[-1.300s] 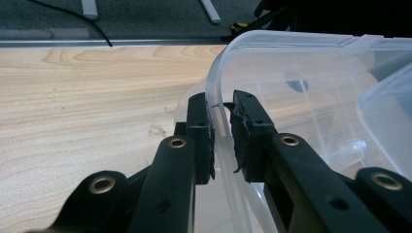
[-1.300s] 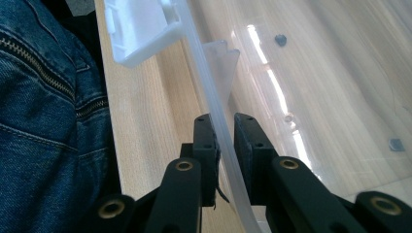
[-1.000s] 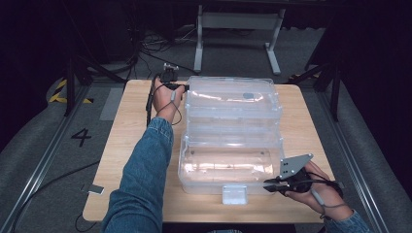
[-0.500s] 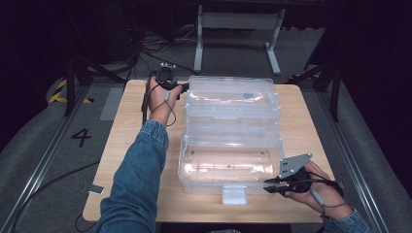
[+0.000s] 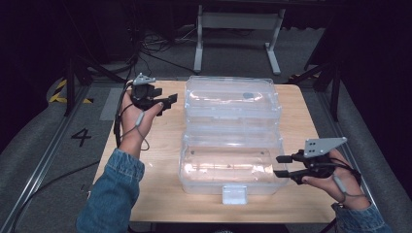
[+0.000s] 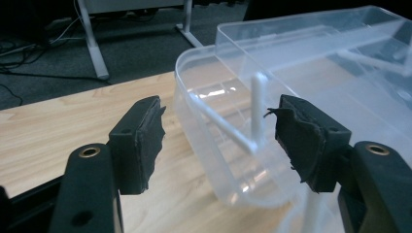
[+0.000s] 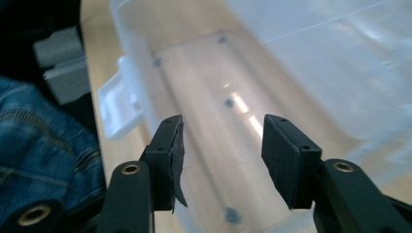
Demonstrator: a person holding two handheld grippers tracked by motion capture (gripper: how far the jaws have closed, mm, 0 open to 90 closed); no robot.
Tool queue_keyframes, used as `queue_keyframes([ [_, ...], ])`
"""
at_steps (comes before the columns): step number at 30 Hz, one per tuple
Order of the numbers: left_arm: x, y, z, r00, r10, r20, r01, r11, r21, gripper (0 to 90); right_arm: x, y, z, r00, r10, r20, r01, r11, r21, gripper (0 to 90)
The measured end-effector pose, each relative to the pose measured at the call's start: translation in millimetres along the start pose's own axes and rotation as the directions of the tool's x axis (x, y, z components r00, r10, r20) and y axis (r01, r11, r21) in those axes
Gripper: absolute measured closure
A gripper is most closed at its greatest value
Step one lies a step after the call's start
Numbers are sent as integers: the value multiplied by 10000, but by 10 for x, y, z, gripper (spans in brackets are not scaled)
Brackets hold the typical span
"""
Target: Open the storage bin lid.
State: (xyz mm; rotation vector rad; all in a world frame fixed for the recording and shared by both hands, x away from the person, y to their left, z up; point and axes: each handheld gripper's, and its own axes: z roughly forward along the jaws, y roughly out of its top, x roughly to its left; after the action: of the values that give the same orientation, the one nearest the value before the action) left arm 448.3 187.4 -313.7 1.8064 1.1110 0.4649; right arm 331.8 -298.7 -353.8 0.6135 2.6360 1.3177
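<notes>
Both grippers have just been opening, with nothing between the pads. The left gripper has pulled back to 10 o'clock of the clear box, the right gripper sits at its 4 o'clock corner. The box lies open mid-table, apparently released.

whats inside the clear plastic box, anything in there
Nothing loose shows inside the clear plastic box: through its walls you see bare wooden table, a few small dark dots and glare. The far half lies behind reflections, so its contents are uncertain.
</notes>
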Motion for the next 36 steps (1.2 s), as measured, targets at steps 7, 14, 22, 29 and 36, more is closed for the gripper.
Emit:
queue_keyframes([
  [7,-11,-254,-299,9983,568,-155,-562,9978,353,348,-113,0,-242,9917,331,1246,-286,9989,-381,481],
  [14,52,-477,-452,9962,841,-218,-824,9942,693,334,-311,-96,-413,9520,1259,2790,-1068,9908,-828,438],
  [22,180,-785,-437,9843,1760,120,-1757,9727,1514,337,-621,-169,-354,9143,1772,3642,-1604,9841,-763,407],
  [29,297,-1062,-344,9754,2159,-452,-1935,9358,2946,320,-851,-419,-150,8540,2544,4539,-2608,9641,-497,412],
  [36,360,-1248,-269,9792,2023,-160,-1863,9272,3250,313,-1002,-679,20,8529,2850,4374,-3105,9505,-138,411],
])
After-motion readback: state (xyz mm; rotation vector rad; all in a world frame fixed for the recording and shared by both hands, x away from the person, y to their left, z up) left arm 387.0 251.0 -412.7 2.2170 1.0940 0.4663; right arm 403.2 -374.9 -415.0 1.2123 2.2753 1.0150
